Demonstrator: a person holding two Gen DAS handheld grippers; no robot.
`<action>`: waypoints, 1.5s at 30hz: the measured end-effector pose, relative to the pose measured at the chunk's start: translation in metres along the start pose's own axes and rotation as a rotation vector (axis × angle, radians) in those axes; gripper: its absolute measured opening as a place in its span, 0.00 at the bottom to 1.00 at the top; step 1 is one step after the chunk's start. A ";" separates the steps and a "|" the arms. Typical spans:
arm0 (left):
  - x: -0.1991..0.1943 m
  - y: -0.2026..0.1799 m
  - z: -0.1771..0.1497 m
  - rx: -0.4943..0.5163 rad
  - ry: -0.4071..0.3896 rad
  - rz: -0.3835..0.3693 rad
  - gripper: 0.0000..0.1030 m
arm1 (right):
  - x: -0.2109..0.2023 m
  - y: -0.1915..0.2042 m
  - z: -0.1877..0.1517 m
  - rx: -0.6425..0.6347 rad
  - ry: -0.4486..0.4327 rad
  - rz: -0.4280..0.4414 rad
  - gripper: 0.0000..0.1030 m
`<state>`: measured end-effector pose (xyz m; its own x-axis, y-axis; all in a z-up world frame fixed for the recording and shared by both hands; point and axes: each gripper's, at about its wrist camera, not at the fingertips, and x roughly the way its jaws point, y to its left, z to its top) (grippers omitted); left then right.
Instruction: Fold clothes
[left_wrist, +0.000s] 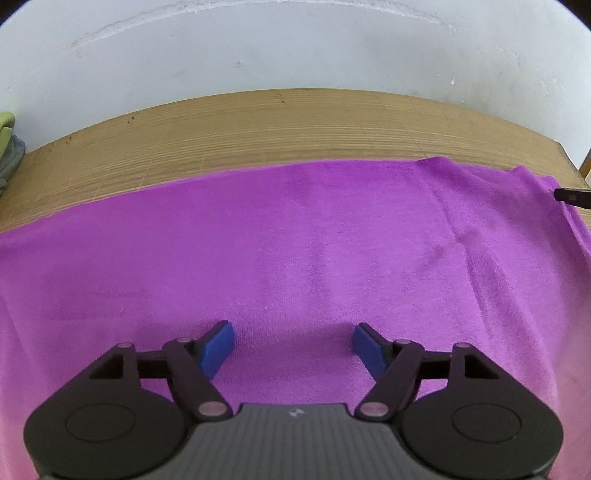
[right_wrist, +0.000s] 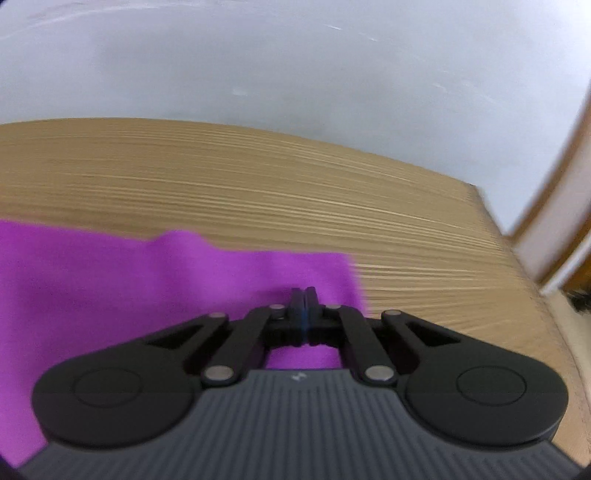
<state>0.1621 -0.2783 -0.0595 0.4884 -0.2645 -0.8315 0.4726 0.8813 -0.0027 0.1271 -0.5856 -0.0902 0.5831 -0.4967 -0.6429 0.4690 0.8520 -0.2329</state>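
Found the cloth spread flat over the near half of the table, purple, one layer as far as can be told, far edge running roughly parallel to the table's far edge. Noted a slight raised ripple along that far edge toward the right corner.

Read the left tongs as wide apart, hanging just over the near middle part of the cloth, blue pads bare, nothing between them. Judged as poised to come down on a near hem, not yet gripping.

Read the right tongs as fully closed, tips low over the cloth close to its right-hand edge. Cannot tell from the blurred right view whether a pinch of fabric sits between the tips or only air. Judged the likely purpose as taking that side for the first fold, with each hand on its own side so the fabric lifts evenly.

Surroundings: white wall behind the table; a small heap of green and grey clothing at the far left edge, well apart from the cloth; a pale wooden frame past the table's right end. Saw nothing lying on the cloth and no obstacle in the fold path; bare table beyond the far edge.
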 end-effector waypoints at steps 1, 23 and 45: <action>0.000 0.000 -0.001 0.002 -0.003 0.000 0.74 | 0.002 -0.005 0.000 0.029 0.001 0.021 0.03; 0.018 -0.026 0.028 0.002 -0.004 -0.005 0.74 | 0.027 -0.039 0.012 0.085 -0.041 0.007 0.03; 0.023 -0.034 0.032 0.035 -0.019 -0.030 0.74 | -0.027 -0.013 -0.011 -0.018 -0.035 0.163 0.44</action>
<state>0.1810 -0.3276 -0.0610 0.4872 -0.2986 -0.8206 0.5123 0.8587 -0.0082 0.0983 -0.5812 -0.0775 0.6731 -0.3570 -0.6477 0.3545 0.9243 -0.1411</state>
